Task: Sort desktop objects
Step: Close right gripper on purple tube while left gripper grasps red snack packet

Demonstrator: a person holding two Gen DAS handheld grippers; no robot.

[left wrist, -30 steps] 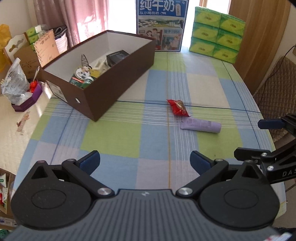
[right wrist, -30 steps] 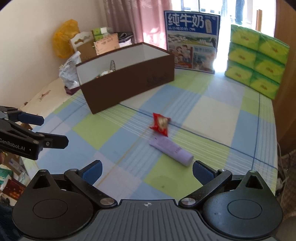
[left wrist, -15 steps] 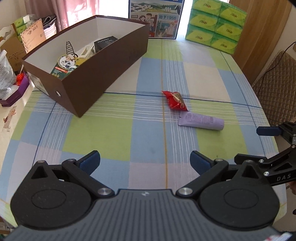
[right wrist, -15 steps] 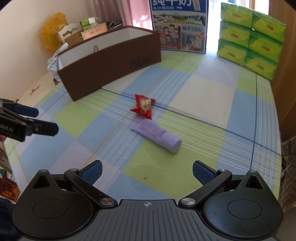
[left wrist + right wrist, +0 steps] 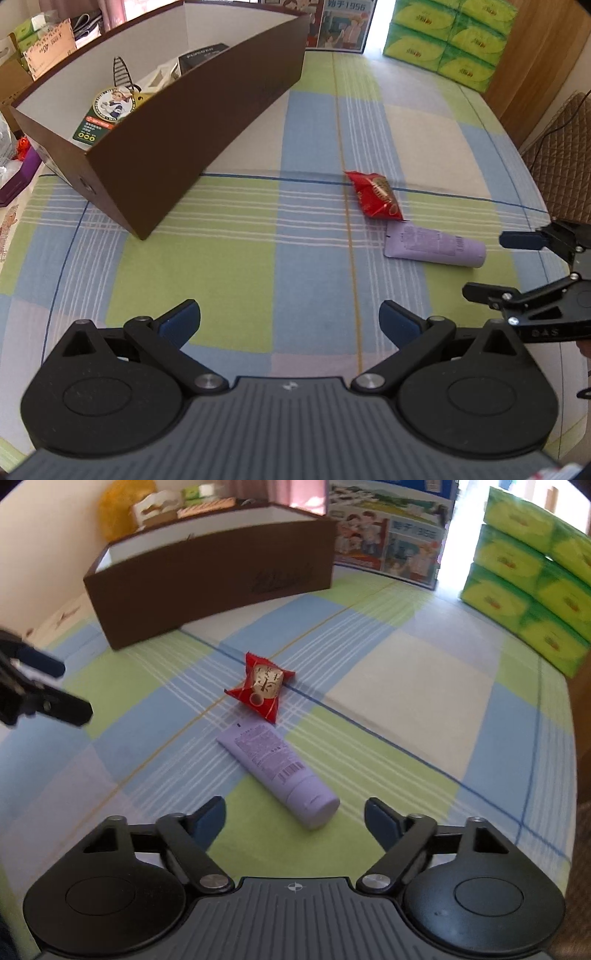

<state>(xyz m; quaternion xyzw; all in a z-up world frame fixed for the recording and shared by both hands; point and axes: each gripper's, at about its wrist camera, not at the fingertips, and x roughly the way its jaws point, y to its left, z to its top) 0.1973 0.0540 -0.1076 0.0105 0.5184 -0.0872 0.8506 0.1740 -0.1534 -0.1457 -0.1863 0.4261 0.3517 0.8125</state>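
The right gripper (image 5: 294, 818), its blue-padded jaws closing with nothing yet between them, hangs just short of the capped end of a lilac plastic squeeze tube (image 5: 277, 771) lying flat on a checked green, blue and white tablecloth (image 5: 388, 686). A second ago those jaws stood at their widest and the tube lay well ahead; both tools have since dropped closer to the table, and the tube now fills the lower middle of the right wrist view. The left gripper (image 5: 290, 320) is spread wide and empty above a green square of the cloth, with the tube (image 5: 434, 247) off to its right, beside the other tool's fingertips.

Just beyond the tube's crimped end, almost touching it, lies a small red foil snack packet (image 5: 263, 687). Farther back stands the long brown cardboard box with a white lining (image 5: 207, 110), already holding a green-labelled packet and other items.

The narrowing jaws suggest the tube is the next piece to be picked up; it and the snack packet both remain outside the box.
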